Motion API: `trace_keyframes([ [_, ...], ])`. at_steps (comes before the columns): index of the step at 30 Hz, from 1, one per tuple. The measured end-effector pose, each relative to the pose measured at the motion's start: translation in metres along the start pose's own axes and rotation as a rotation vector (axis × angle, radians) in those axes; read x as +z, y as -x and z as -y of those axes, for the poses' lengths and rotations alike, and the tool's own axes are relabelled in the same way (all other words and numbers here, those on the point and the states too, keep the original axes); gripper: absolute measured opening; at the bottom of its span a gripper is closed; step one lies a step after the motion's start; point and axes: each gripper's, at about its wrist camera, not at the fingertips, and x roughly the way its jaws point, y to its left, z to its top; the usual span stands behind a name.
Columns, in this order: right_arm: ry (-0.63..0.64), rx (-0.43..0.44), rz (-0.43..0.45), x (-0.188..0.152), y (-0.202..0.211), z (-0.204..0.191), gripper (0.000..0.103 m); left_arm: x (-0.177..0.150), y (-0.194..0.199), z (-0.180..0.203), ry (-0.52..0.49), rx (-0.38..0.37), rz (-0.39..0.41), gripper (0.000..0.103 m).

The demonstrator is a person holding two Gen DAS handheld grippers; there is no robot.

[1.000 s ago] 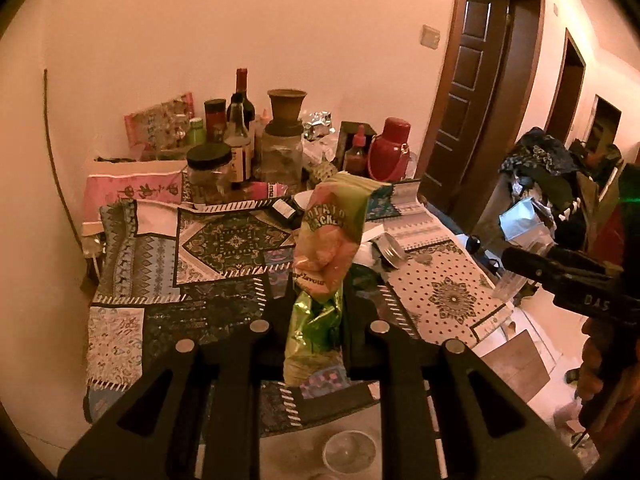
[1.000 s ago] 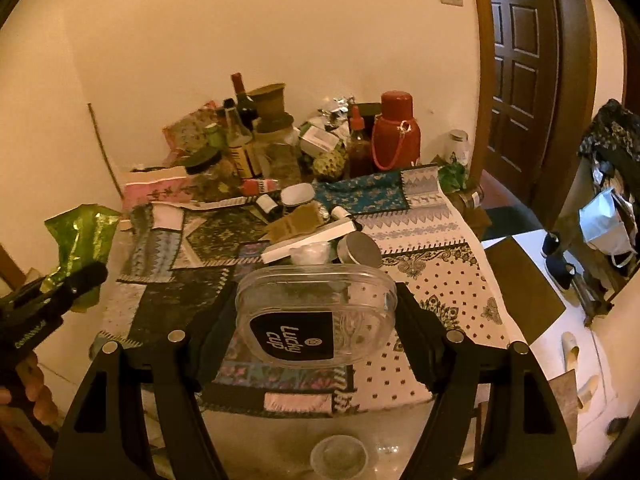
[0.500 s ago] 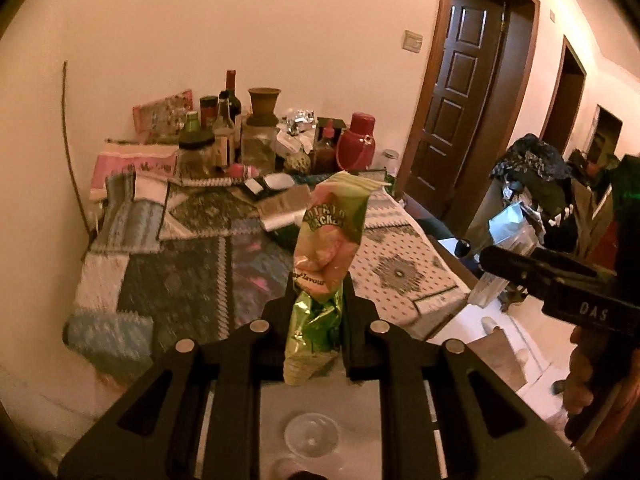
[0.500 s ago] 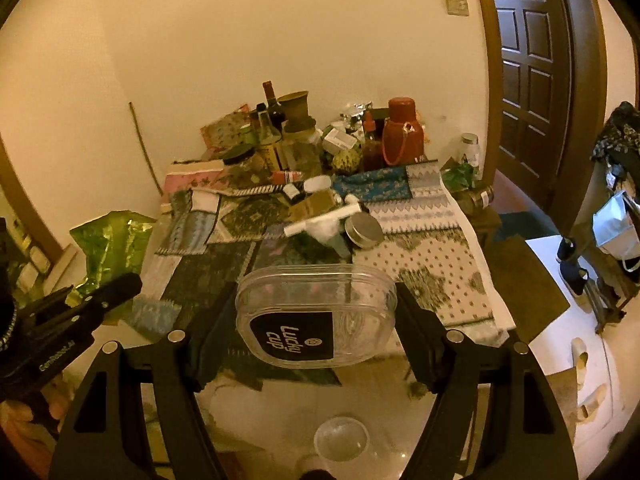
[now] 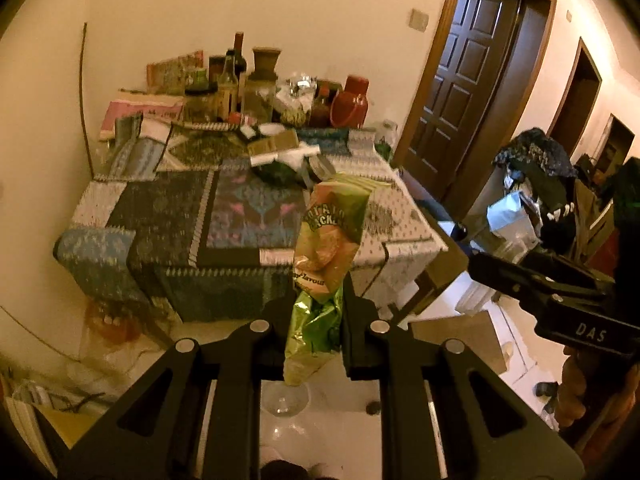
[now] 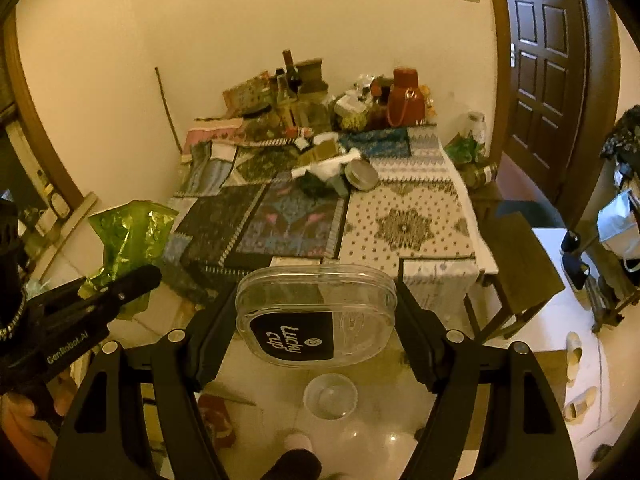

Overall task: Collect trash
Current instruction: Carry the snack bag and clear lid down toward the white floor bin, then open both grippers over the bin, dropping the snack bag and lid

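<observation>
Worktop (image 5: 168, 216): carried a patchwork cloth and a crowd of bottles and jars at its far end by the wall; it lay ahead of and below both grippers, well apart from them.

Clear plastic lid (image 6: 316, 316): larger of the two pieces of trash, oval, transparent, with a black "Lucky cup" label. It sat crosswise between the pads of the right gripper (image 6: 316, 320), over the floor and short of the worktop edge.
Right gripper state: jaws spread wide but pressed on the lid's two long ends, so holding it.
Lid handling (judgement): light, thin-walled, springy. Likely to bow or pop out if squeezed harder; smooth plastic may slip. Best hold looked to be across the stiff rolled rim, as here, not the flat middle.

Snack packet (image 5: 326, 264): green foil crisp bag, print reading "Potato Crackers", crumpled at its lower part and standing up out of the left gripper (image 5: 314, 332). Also visible at the left edge of the right wrist view (image 6: 128, 236).
Left gripper state: jaws nearly together, pinching the packet's creased lower part.
Packet handling (judgement): very light, limp, slick foil; not fragile. Top flops free, so it could swing or slide. A bunched fold gives the pads more to bite than a single flat layer.

Small clear cup (image 6: 330, 396): lay on the floor below the lid, untouched.
</observation>
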Motion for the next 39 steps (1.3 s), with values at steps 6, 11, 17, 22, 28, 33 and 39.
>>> trace_keyframes([
  [6, -0.024, 0.02, -0.067, -0.03, -0.033, 0.0, 0.072, -0.036, -0.03, -0.011, 0.001, 0.015, -0.09, 0.016],
  [11, -0.04, 0.005, -0.129, -0.063, -0.082, 0.003, 0.072, -0.075, -0.084, -0.038, 0.006, 0.005, -0.183, 0.016],
  [17, -0.065, -0.017, -0.207, -0.114, -0.155, 0.008, 0.072, -0.131, -0.159, -0.07, 0.001, -0.01, -0.268, 0.016],
  [22, -0.092, -0.035, -0.252, -0.163, -0.215, 0.02, 0.072, -0.182, -0.227, -0.097, 0.024, -0.017, -0.324, 0.016],
  [28, -0.117, -0.047, -0.26, -0.217, -0.281, 0.034, 0.072, -0.245, -0.303, -0.123, 0.05, -0.028, -0.374, 0.016],
  [33, -0.112, -0.025, -0.258, -0.251, -0.329, 0.04, 0.075, -0.288, -0.353, -0.135, 0.041, -0.027, -0.401, 0.016],
  [39, -0.126, 0.001, -0.32, -0.281, -0.373, 0.049, 0.076, -0.32, -0.391, -0.145, 0.059, -0.029, -0.445, 0.016],
])
